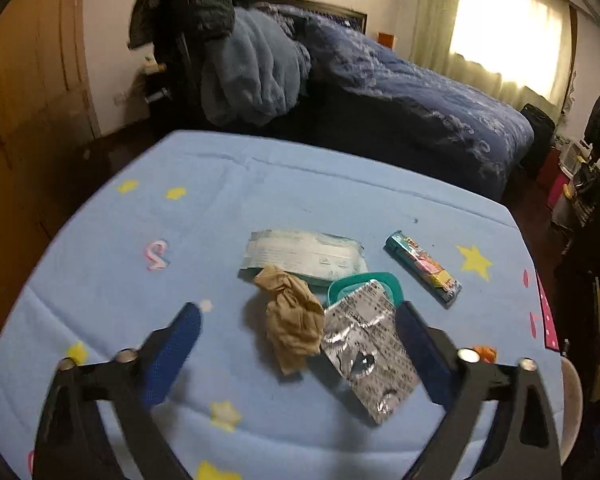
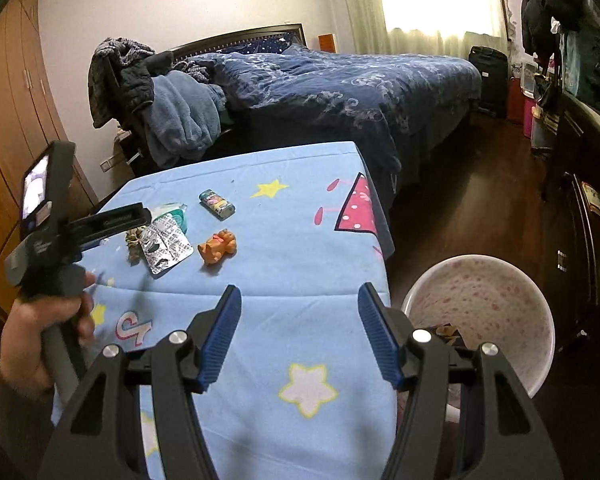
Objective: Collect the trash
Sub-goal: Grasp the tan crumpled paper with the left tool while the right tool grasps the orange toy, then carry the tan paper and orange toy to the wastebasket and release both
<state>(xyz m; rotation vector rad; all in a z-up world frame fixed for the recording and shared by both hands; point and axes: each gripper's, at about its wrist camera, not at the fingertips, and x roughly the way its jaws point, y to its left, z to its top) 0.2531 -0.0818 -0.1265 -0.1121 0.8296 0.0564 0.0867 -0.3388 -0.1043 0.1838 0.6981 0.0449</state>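
Note:
On the light blue star blanket [image 1: 188, 240] lie a crumpled brown paper [image 1: 292, 316], a silver blister pack [image 1: 370, 350], a wet-wipes pack [image 1: 304, 254], a teal lid [image 1: 364, 282] and a colourful lighter [image 1: 422, 266]. My left gripper [image 1: 300, 312] is open, its fingers on either side of the brown paper and blister pack, just above them. In the right wrist view the blister pack [image 2: 164, 244], the lighter [image 2: 217, 204] and an orange toy [image 2: 218, 246] show. My right gripper [image 2: 299, 300] is open and empty over the blanket's near right edge.
A white bin with pink speckles [image 2: 480, 312] stands on the wood floor right of the table, something dark inside. A bed with a dark blue quilt [image 2: 340, 84] lies behind. A wardrobe [image 2: 12, 112] is at the left, a dresser [image 2: 580, 200] at the right.

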